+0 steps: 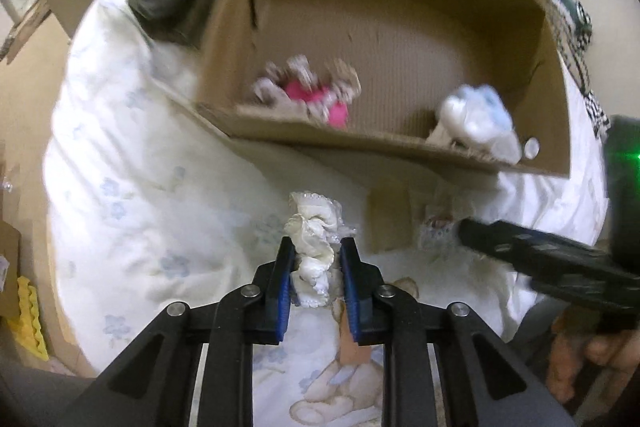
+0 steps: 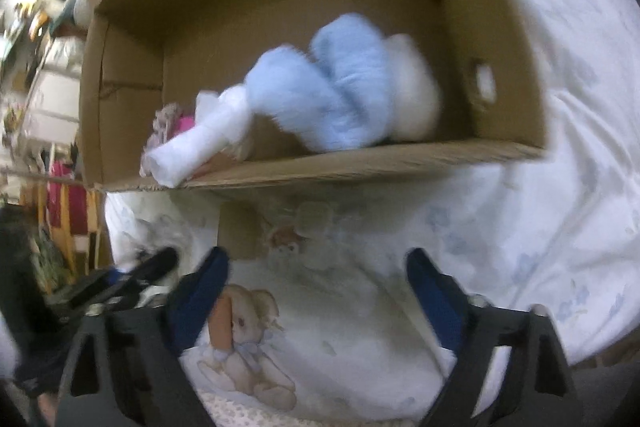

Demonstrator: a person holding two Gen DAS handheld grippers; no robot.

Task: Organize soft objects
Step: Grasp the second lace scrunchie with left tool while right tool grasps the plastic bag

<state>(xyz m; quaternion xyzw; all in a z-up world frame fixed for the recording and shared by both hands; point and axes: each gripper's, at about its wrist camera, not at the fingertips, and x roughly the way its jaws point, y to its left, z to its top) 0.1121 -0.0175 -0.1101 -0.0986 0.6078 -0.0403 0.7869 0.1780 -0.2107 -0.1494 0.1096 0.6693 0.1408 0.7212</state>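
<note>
Cream item: While it lay bunched on the bedding just in front of the box, the cream lace-trimmed cloth [image 1: 314, 247] sat pinched between the blue pads of the left gripper [image 1: 316, 259], whose jaws were drawn in close on it; its lower end was hidden behind the pads.
Left gripper, other view: only a dark, blurred tip [image 2: 158, 261] showed at the lower left of the right wrist view, so nothing of the grip could be read there.
Right gripper: its jaws stood spread wide [image 2: 318, 271] above the bear print, with only bedding between them; in the left wrist view just one black finger [image 1: 520, 247] reached in from the right, its tip near a small lacy piece [image 1: 438, 229] too blurred to identify.
Box: the cardboard box [image 1: 400, 143] rested on the bedding, open side facing the cameras, its far corners cut off by the frame.
Box contents, left: a pink thing with pale frilly edges [image 1: 316, 95], smeared by blur.
Box contents, right: a fluffy blue and white bundle [image 2: 320, 99], its white end hanging over the front edge; its exact shape was hard to make out.
Bedding: white cover with faint blue flowers and a teddy bear print [image 2: 248, 343], partly hidden by the gripper frames.
Hand: fingers of a person [image 1: 592, 359] showed at the lower right edge, mostly cut off.
</note>
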